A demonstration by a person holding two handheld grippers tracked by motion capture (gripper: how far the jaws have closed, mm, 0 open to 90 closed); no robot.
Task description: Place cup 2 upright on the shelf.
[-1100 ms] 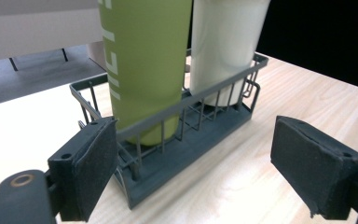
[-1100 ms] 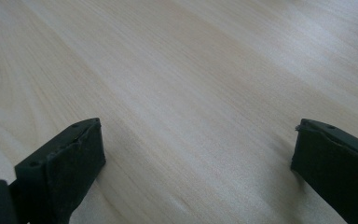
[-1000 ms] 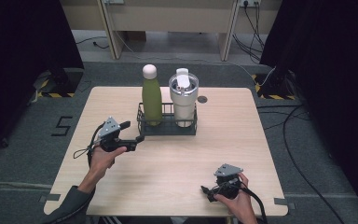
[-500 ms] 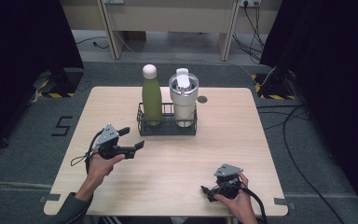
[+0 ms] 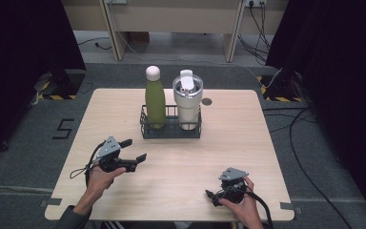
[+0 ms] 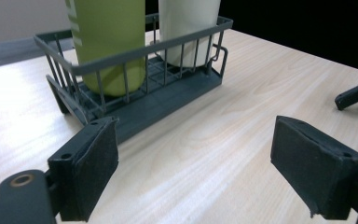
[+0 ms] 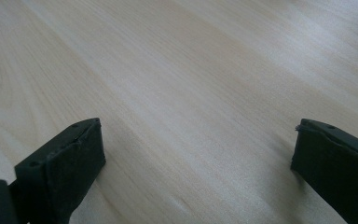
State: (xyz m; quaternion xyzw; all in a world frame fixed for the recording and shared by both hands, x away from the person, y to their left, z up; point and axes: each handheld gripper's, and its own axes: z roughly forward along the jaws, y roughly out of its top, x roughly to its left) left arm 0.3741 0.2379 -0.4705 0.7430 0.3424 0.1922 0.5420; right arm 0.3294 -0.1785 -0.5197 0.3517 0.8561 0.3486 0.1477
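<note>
One green bottle [image 5: 155, 100], one tumbler [image 5: 188, 102], one rack [image 5: 170, 130]

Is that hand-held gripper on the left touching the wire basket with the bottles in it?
Apart. In the left gripper view, bare table lies between the left hand-held gripper and the wire basket.

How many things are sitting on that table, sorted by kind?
Bottles: 1, the green bottle
Tumblers: 1, the white tumbler
Wire racks: 1, the dark wire rack holding both
Total: 3
</note>
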